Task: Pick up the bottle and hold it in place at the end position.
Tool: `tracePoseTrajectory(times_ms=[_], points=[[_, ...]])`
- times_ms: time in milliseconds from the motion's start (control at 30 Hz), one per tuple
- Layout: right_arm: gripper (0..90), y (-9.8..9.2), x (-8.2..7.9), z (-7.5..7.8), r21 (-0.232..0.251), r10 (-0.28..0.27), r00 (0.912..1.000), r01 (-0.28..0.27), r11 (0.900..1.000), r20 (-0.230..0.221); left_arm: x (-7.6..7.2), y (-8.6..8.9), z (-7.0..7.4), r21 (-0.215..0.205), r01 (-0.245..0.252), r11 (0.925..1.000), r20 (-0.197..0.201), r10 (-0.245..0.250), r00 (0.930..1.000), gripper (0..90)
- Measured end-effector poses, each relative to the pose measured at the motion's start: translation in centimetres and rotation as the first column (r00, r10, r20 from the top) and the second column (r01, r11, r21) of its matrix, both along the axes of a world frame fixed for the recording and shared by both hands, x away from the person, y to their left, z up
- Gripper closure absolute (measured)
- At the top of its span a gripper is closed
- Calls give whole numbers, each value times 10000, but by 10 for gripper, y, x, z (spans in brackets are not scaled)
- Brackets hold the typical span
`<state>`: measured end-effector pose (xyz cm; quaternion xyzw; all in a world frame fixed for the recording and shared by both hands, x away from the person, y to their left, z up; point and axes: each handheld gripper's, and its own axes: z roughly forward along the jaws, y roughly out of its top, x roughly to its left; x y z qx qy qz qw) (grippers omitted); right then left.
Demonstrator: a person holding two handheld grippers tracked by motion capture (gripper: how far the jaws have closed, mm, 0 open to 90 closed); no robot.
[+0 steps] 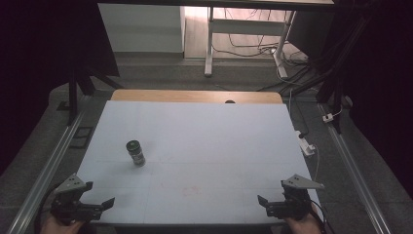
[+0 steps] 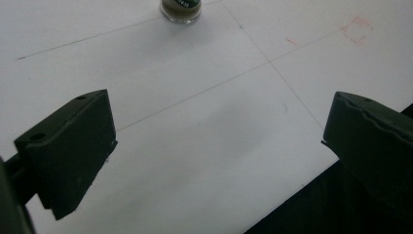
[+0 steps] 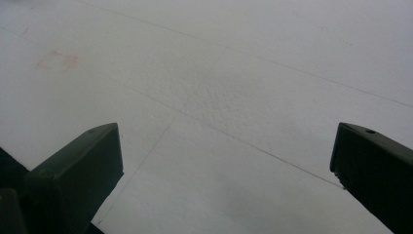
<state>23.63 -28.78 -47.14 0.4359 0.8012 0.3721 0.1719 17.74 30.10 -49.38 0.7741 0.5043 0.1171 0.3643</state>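
Note:
A small jar [image 1: 136, 152] with a dark lid and a green label stands upright on the white table [image 1: 204, 136], left of the middle. Its base [image 2: 180, 9] shows at the top of the left gripper view. My left gripper [image 1: 97, 207] hovers at the near left corner, open, with nothing between its jaws [image 2: 219, 141]. At the near right corner my right gripper [image 1: 265, 204] is open too, over bare table [image 3: 226, 141]. Both are well apart from the jar.
Faint pencil lines and a red mark [image 1: 191, 190] cross the white sheet. A wooden strip [image 1: 195, 96] edges the far side. A white plug and cable [image 1: 308, 146] lie at the right edge. Metal rails [image 1: 48, 165] flank the table.

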Motion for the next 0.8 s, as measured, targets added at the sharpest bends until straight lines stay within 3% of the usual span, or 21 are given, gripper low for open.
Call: tracePoseTrajectory(times_ms=[200,800], points=[[0,2,0,0,-104,170,9998,-171,9998,-74,-1,1,0,-46,-1,10000,50,1,10000,0],[0,-1,3,-1,127,-103,9996,106,9999,-248,0,-4,0,298,78,9995,16,-79,10000,0]])
